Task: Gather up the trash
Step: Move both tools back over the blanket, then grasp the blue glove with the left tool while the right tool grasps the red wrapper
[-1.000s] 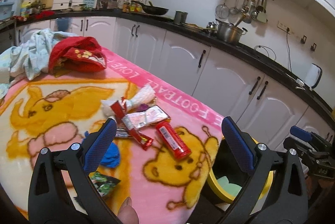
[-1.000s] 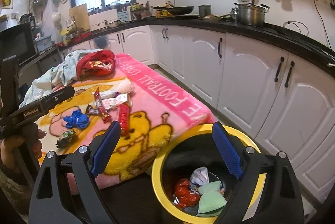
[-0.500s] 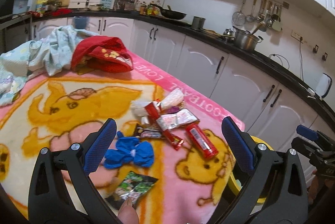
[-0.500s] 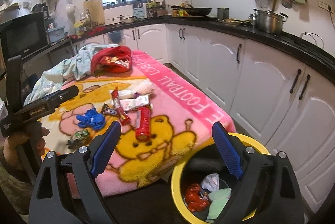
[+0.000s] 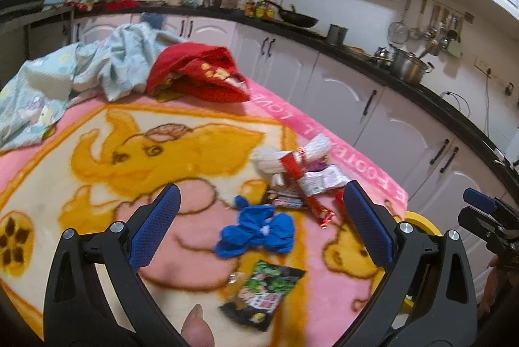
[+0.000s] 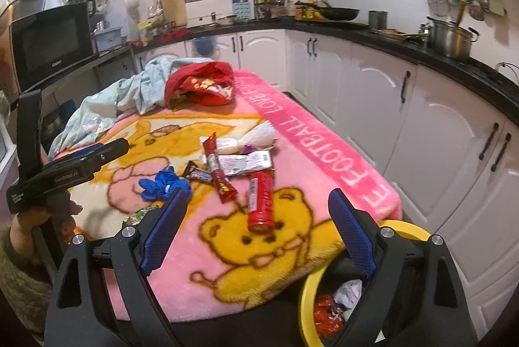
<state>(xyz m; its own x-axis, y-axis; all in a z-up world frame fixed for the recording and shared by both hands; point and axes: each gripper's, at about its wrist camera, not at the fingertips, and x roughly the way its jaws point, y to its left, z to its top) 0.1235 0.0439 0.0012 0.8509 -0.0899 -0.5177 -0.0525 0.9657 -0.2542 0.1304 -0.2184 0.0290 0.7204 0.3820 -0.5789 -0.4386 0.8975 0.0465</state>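
Trash lies on a pink cartoon blanket: a crumpled blue glove, a dark green snack packet, red wrappers, a silver wrapper and a white plastic bag. In the right wrist view I see the glove, a red tube, red wrappers and the yellow-rimmed bin holding trash below the blanket's edge. My left gripper is open and empty above the glove. My right gripper is open and empty above the tube and bin.
A red cloth and a pale blue cloth lie at the blanket's far end. White cabinets under a black counter run along the right. A microwave stands at the left.
Both grippers have pulled back from the bin toward the blanket. The left view now centres on the blue glove and green packet; the bin has slid to the frame edges. Jaws stayed open.
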